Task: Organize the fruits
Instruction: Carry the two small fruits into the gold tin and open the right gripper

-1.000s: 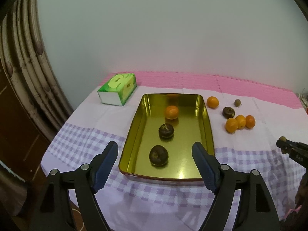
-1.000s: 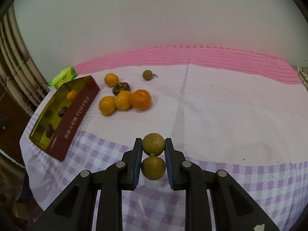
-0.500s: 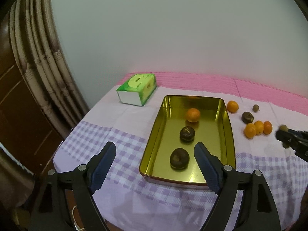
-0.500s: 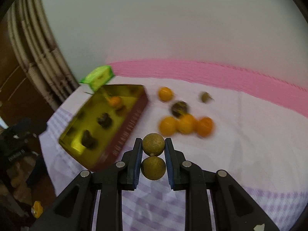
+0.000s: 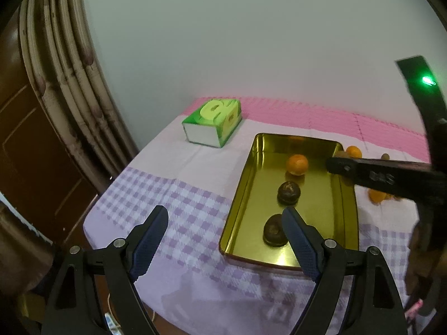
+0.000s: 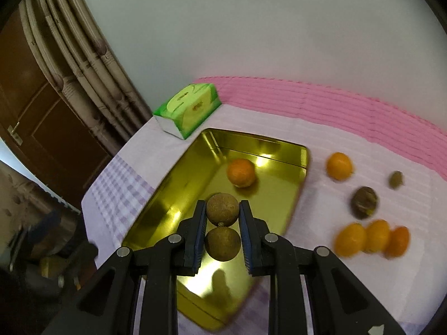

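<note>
Right wrist view shows your right tool [image 6: 223,224] clenched on a pair of round brown fruits [image 6: 222,209], one stacked ahead of the other between the blue pads, held above the gold tray [image 6: 296,150]. An orange [image 6: 241,172] lies in the tray beyond them. On the counter [image 6: 329,139] to the tray's right sit one lone orange fruit [image 6: 339,165], a small greenish-brown fruit [image 6: 396,179], a dark round fruit [image 6: 364,202] and a blurred row of three orange fruits [image 6: 373,238]. A green tissue box [image 6: 187,108] stands near the tray's far left corner.

Your left tool [image 5: 225,240] is released; its jaws have just been widening and nothing sits between them. It hangs over the checked cloth [image 5: 178,212] at the tray's near end, where two dark fruits [image 5: 289,193] lie in line.
</note>
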Available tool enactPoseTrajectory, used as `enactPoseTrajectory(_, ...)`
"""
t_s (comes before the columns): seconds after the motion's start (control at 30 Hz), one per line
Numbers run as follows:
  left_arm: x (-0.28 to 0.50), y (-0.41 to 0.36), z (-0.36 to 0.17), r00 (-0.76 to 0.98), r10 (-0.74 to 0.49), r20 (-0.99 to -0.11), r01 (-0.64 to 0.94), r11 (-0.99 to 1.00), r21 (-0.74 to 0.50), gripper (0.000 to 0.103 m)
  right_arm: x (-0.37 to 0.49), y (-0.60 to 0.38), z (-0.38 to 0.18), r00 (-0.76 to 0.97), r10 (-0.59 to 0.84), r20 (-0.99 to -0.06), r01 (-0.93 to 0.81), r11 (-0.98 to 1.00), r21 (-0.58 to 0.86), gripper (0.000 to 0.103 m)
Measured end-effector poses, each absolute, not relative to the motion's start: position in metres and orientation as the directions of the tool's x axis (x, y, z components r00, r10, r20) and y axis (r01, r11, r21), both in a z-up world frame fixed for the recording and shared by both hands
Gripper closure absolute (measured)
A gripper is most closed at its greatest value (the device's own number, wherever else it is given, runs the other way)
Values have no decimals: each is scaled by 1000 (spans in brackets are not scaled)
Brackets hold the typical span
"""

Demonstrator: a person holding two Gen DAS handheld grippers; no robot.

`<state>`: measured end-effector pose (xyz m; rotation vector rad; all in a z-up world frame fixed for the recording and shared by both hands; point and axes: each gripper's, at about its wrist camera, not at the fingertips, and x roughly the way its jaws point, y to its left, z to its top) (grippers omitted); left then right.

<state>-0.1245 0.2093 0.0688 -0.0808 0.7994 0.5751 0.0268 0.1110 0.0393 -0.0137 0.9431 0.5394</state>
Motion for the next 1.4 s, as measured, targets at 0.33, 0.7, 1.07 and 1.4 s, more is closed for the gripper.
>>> enactPoseTrajectory(0.33, -121, 231, 56, 492, 445, -748, -548, 826, 131, 19, 74, 156, 15, 391, 444, -806, -407, 869, 281, 82)
enactPoseTrajectory(0.7, -120, 237, 55, 482, 446, -754, -558, 820, 128, 19, 92, 173, 10, 383, 437, -814, -393, 875, 284, 82)
enactPoseTrajectory(1.07, -120, 238, 56, 482, 448, -753, -559, 819, 130, 19, 101, 172, 12, 389, 459, -799, -365, 873, 323, 79)
enactPoseTrajectory(1.4, -118, 227, 59, 492, 482, -725, -544, 820, 176, 19, 69, 133, 33, 460, 497, -735, -369, 861, 351, 72)
